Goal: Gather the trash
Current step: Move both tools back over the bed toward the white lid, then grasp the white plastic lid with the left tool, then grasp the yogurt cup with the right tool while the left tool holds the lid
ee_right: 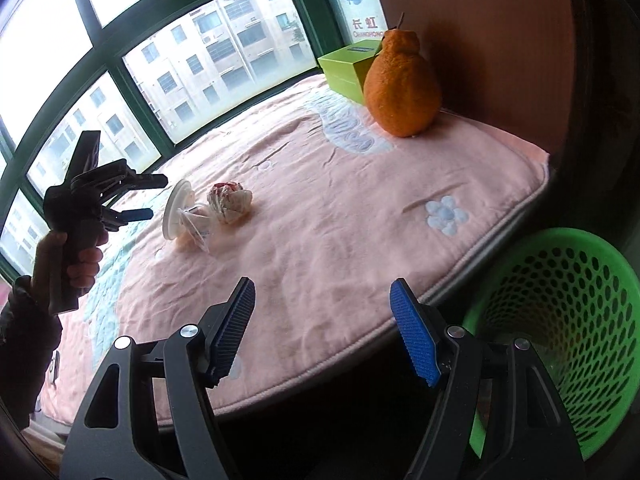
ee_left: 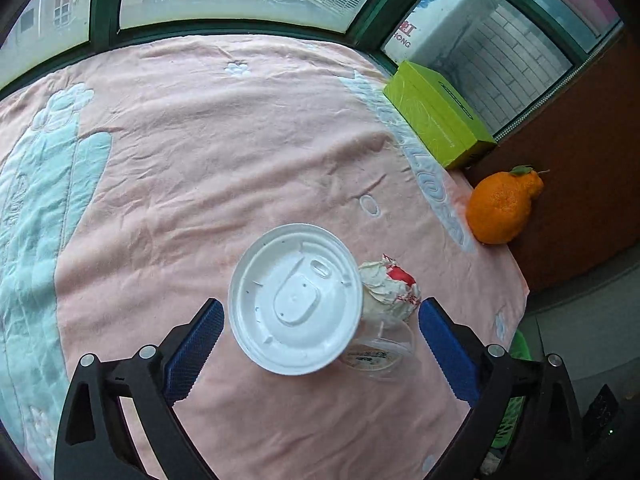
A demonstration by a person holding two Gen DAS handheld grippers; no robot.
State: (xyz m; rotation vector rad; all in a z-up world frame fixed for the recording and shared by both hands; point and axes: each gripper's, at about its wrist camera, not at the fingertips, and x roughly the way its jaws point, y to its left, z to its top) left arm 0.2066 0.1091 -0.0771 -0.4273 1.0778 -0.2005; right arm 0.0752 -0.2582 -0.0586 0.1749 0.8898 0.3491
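On my left camera I see a clear plastic cup lying on its side on a pink blanket, which is soft and a little wrinkled, with pale blue stitched shapes. The cup wears a round white lid, smooth, with a raised oval part in the middle, and the lid faces toward me. Just beside the cup, touching it I think, lies a crumpled paper wrapper, white with some red print, pressed into a rough ball.

My left gripper has its jaws wide apart. The fingers are black with blue ribbed pads, and the cup with its lid sits between them, but the pads do not touch it. On the right camera this gripper hangs just beside the lid, held by a hand with a dark sleeve.

My right gripper is also apart, about halfway, with nothing between the pads. It stands over the near edge of the blanket, well apart from the cup and the wrapper.

At the far side there is a bumpy orange fruit with a stalk, and behind it a smooth lime-green box. Low on the right stands a green plastic basket with many round holes in its wall
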